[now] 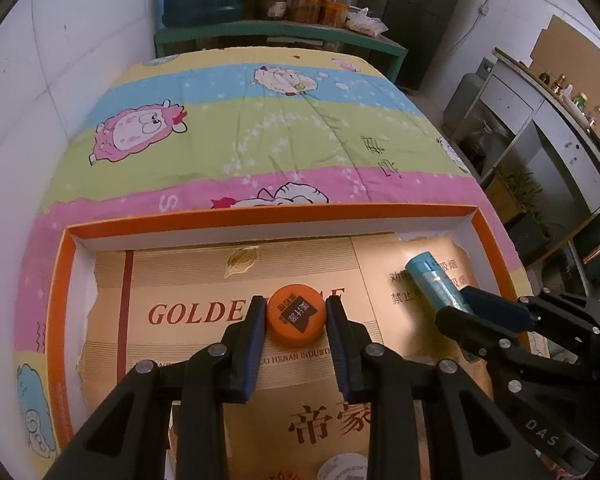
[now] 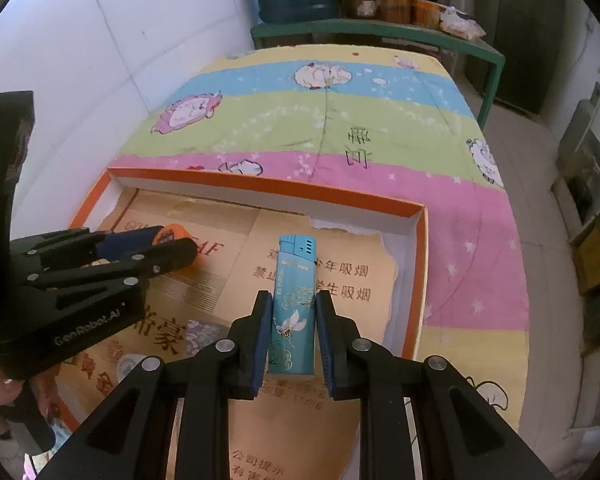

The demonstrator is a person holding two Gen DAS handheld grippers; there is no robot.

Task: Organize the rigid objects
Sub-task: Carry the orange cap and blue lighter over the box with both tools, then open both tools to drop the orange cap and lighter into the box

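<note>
Left gripper (image 1: 296, 322) clamped on orange cap (image 1: 297, 315), centre frame, over orange tray (image 1: 496, 232); right wrist view alone shows right gripper (image 2: 293, 330) clamped on blue lighter (image 2: 294, 308), its printing legible.

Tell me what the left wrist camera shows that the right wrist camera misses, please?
Only the left wrist view shows the printed top of the orange cap, gripped in the left tool. Only the right wrist view shows the blue lighter's full decorated face, gripped in the right tool. Both show the orange tray, its cardboard liner and the cartoon-sheep bedspread.
</note>
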